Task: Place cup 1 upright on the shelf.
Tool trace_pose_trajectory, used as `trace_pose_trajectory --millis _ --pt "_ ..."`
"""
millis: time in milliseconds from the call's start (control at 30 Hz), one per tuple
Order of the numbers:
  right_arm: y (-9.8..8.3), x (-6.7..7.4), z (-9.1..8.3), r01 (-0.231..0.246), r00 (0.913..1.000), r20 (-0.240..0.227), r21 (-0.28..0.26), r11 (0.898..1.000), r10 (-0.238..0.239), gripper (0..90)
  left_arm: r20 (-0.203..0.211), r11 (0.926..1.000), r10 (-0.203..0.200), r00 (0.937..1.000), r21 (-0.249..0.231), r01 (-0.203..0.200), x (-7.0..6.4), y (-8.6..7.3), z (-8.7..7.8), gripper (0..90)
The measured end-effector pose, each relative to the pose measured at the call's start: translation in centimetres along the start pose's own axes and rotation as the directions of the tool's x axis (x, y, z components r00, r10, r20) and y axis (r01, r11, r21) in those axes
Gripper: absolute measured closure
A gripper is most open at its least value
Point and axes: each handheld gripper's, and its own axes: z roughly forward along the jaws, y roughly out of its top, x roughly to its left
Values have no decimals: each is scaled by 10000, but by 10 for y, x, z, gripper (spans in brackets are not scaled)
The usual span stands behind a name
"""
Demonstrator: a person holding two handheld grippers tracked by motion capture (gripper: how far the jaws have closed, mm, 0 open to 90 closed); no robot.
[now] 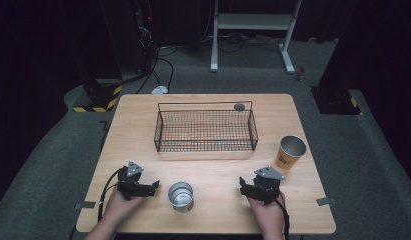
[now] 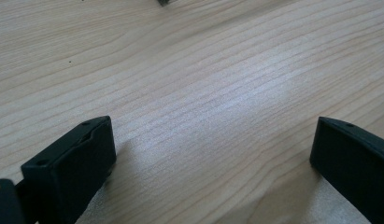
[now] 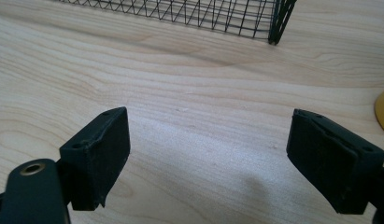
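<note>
The left hand-held gripper (image 1: pixel 154 187) rests wide open and empty on the worktop (image 1: pixel 218 170), the steel cup (image 1: pixel 181 196) just right of its jaws. It should close squarely around the cup's wall. The right hand-held gripper (image 1: pixel 241 185), equally agape, holds nothing.

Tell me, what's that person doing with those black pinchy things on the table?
A person rests a left gripper and a right gripper on the wooden table, both open and holding nothing. A shiny metal cup stands between them, an orange paper cup to the right, and a black wire basket behind.
</note>
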Motion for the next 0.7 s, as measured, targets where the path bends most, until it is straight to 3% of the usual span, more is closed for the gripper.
trace_pose_trajectory --millis 100,533,700 --pt "1 -1 -2 -179 9998 -18 -90 9998 179 141 3 10000 1 10000 -6 -1 0 0 0 7" --pt "1 -7 -9 -6 10000 88 -310 9995 9 175 -8 10000 32 10000 3 -32 0 0 0 7" --pt "1 -10 -14 -151 9996 228 -400 9991 161 188 13 10000 16 10000 -7 -16 0 0 0 7"
